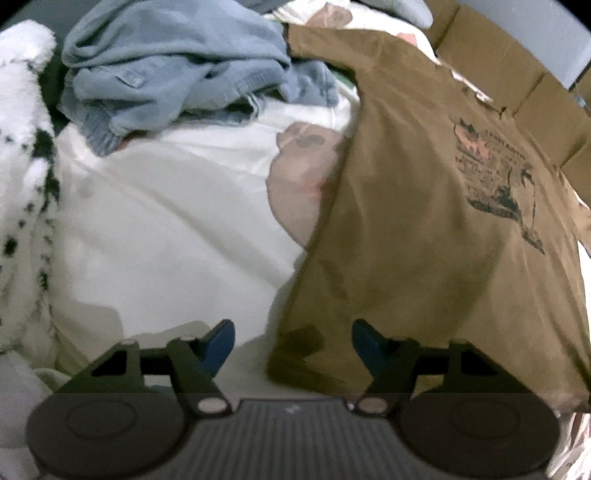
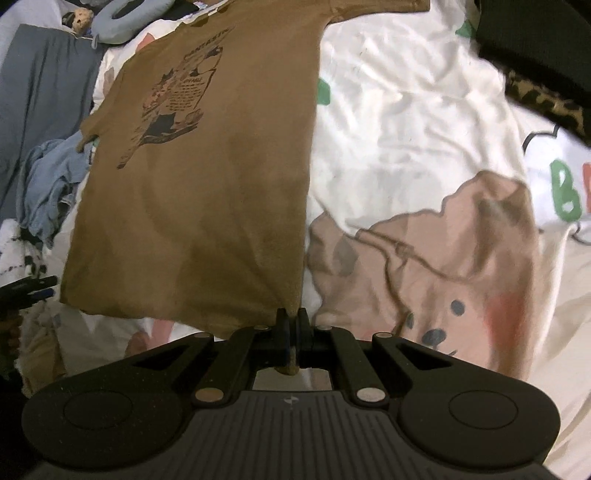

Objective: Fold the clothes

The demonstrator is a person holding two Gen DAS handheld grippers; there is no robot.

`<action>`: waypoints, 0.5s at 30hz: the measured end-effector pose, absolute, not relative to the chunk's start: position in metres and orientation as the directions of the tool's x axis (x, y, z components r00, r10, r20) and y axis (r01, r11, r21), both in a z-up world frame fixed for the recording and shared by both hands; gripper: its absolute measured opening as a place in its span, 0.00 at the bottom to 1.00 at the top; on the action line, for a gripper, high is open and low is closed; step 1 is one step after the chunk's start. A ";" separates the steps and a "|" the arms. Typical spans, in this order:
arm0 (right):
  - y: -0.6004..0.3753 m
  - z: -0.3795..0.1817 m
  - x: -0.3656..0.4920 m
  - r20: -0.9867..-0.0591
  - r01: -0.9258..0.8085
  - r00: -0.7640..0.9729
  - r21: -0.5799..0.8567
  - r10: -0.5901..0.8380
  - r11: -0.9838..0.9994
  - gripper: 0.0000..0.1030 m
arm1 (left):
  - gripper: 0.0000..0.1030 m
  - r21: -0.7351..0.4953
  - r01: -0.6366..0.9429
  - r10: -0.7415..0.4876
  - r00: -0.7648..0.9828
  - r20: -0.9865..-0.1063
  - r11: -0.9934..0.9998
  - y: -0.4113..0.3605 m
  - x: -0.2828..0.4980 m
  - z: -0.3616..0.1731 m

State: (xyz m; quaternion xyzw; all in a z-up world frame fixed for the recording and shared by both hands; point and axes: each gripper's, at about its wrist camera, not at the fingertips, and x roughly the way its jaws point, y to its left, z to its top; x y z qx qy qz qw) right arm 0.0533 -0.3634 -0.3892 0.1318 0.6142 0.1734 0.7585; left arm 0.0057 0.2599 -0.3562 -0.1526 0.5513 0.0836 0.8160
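Note:
A brown T-shirt (image 1: 406, 221) with a dark printed picture lies spread flat on a white duvet (image 1: 166, 221). In the left wrist view my left gripper (image 1: 293, 343) hovers open over the shirt's near left hem corner. That corner lies between the blue pads (image 1: 221, 341), which do not press on it. In the right wrist view the T-shirt (image 2: 203, 203) stretches away from my right gripper (image 2: 291, 325), which is shut on the near right hem corner, with cloth bunched between its jaws. At that view's left edge the left gripper (image 2: 48, 287) shows beside the hem.
A heap of pale blue clothes (image 1: 166, 74) lies beyond the shirt's left side, next to a white fluffy blanket with black spots (image 1: 26, 166). Cardboard boxes (image 1: 517, 74) stand past the shirt's far side. Black and leopard-print cloth (image 2: 535, 99) lies far right; a grey neck pillow (image 2: 122, 18) lies beyond.

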 end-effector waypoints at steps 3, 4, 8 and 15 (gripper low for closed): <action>-0.365 -0.390 0.058 -0.899 -0.099 0.183 0.387 0.399 0.917 0.00 | 0.38 -0.167 -0.311 -0.040 0.378 -0.925 0.936 0.262 0.001 -0.360; -0.364 -0.391 0.059 -0.902 -0.101 0.180 0.380 0.392 0.920 0.00 | 0.38 -0.171 -0.313 -0.042 0.378 -0.925 0.934 0.262 0.000 -0.361; -0.362 -0.393 0.062 -0.910 -0.113 0.165 0.365 0.379 0.924 0.00 | 0.40 -0.170 -0.306 -0.047 0.371 -0.928 0.937 0.259 -0.002 -0.369; -0.360 -0.391 0.061 -0.910 -0.118 0.168 0.362 0.378 0.925 0.00 | 0.41 -0.145 -0.280 -0.040 0.351 -0.936 0.949 0.248 0.004 -0.386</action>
